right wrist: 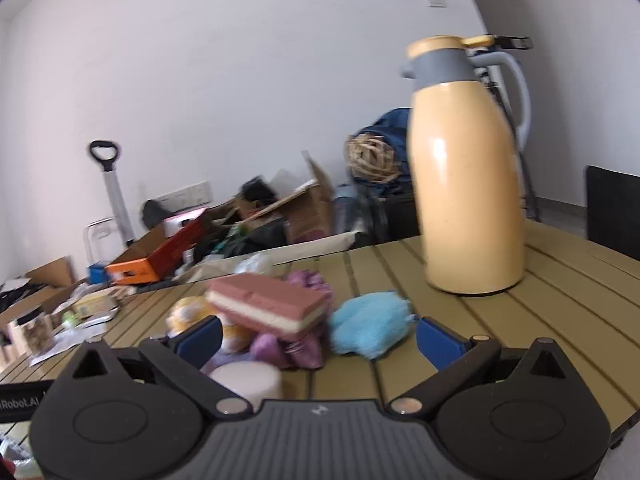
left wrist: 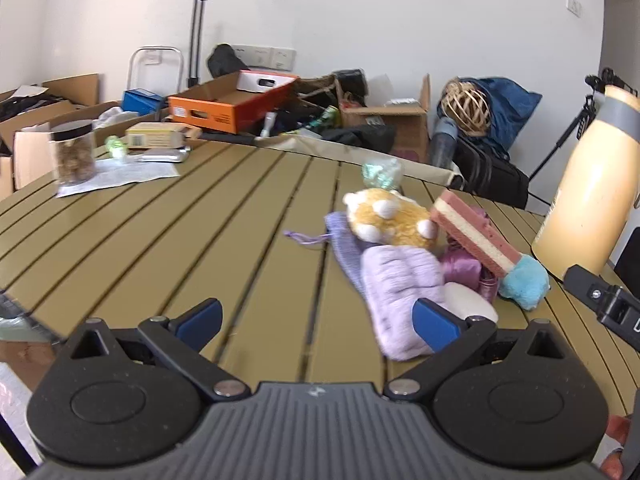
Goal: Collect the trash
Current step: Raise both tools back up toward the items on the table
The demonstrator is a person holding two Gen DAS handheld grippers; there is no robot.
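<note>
Both the left tool (left wrist: 316,322) and right tool (right wrist: 319,338) are being held spread wide, nothing gripped. What may be trash, a crumpled wrapper (left wrist: 381,172), is lying beyond the toy pile (left wrist: 394,222) on the desk (left wrist: 160,240). Reaching across, the flask (right wrist: 470,184) could be knocked.

The olive slatted counter (left wrist: 160,240) looks matt and smooth. The tall yellow jug (right wrist: 472,200) has a glossy hard shell. The lilac knitted pouch (left wrist: 400,284) and the blue fluffy toy (right wrist: 370,326) are soft cloth. The clear jar (left wrist: 74,152) looks like plastic.
</note>
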